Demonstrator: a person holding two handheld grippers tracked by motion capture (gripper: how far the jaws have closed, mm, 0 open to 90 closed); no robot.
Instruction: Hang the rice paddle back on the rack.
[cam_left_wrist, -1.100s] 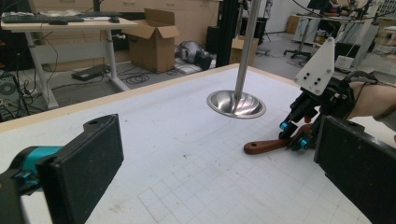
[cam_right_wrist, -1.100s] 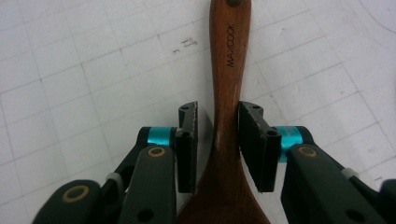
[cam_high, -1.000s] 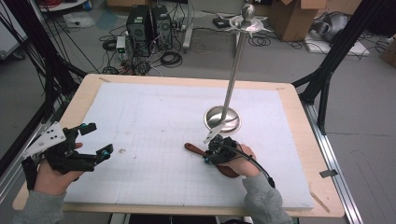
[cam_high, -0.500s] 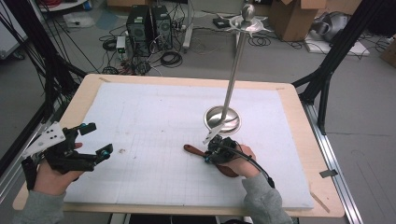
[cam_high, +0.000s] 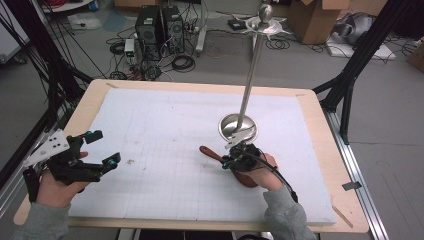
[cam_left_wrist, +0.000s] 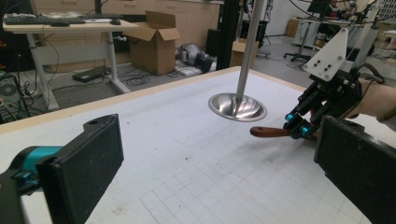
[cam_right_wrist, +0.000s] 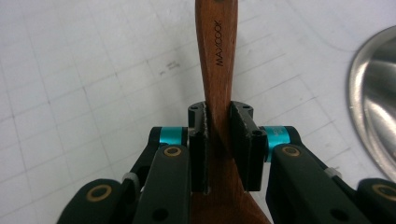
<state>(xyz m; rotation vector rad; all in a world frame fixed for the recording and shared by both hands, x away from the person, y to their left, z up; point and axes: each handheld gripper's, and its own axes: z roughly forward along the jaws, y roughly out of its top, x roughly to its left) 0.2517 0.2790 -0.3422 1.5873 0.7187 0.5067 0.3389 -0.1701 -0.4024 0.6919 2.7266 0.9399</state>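
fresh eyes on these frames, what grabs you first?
The tall steel stand rising from its round dish base right of the table's centre. Just in front of it, the right gripper has its fingers shut on a brown wooden utensil stamped MAXCOOK, lying on the white gridded mat. At the table's left edge the left gripper is held open and empty.

Reddish-brown spoon (cam_right_wrist: 217, 56), white gridded mat (cam_high: 165, 135)
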